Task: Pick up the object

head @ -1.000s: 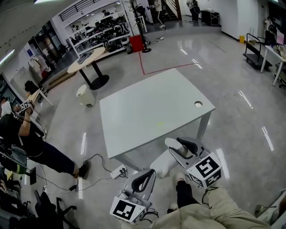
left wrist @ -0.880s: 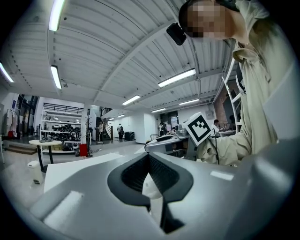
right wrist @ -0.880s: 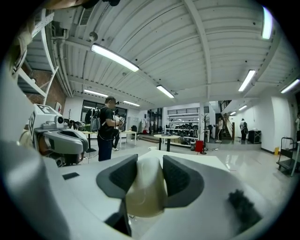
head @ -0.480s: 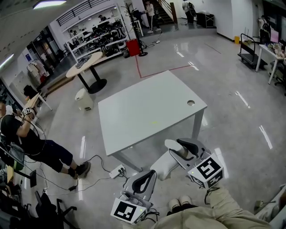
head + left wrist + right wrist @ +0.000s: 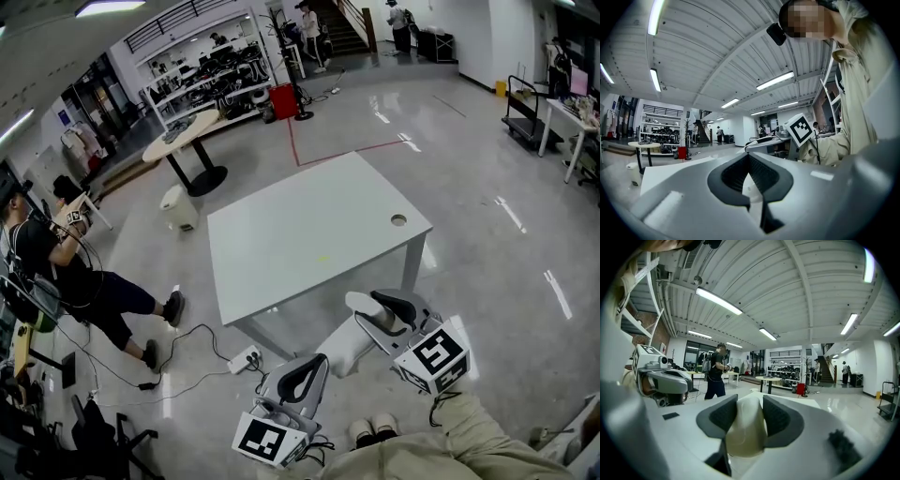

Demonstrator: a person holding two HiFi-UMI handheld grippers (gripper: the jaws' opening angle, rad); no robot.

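A smooth, elongated white object point(image 5: 342, 349) hangs over the floor just short of the white table's point(image 5: 281, 234) near edge. My right gripper point(image 5: 367, 307) is shut on it. In the right gripper view the cream-white object point(image 5: 746, 427) fills the gap between the two dark pads, and its rounded end pokes out past them. My left gripper point(image 5: 311, 370) sits lower and to the left, its tip close to the object's lower end. In the left gripper view the left gripper's point(image 5: 749, 157) dark pads meet at the tip, and a white sliver shows in the hollow behind them.
The table top is bare except for a round cable hole point(image 5: 399, 220). A power strip point(image 5: 246, 359) and cables lie on the floor at the table's near left corner. A person point(image 5: 56, 272) sits at far left. A round table point(image 5: 183, 131) and a white bin point(image 5: 178, 206) stand behind.
Both grippers keep their places and their grip. The seated person at left has shifted their legs. The shoes at the bottom have moved back toward the lower edge.
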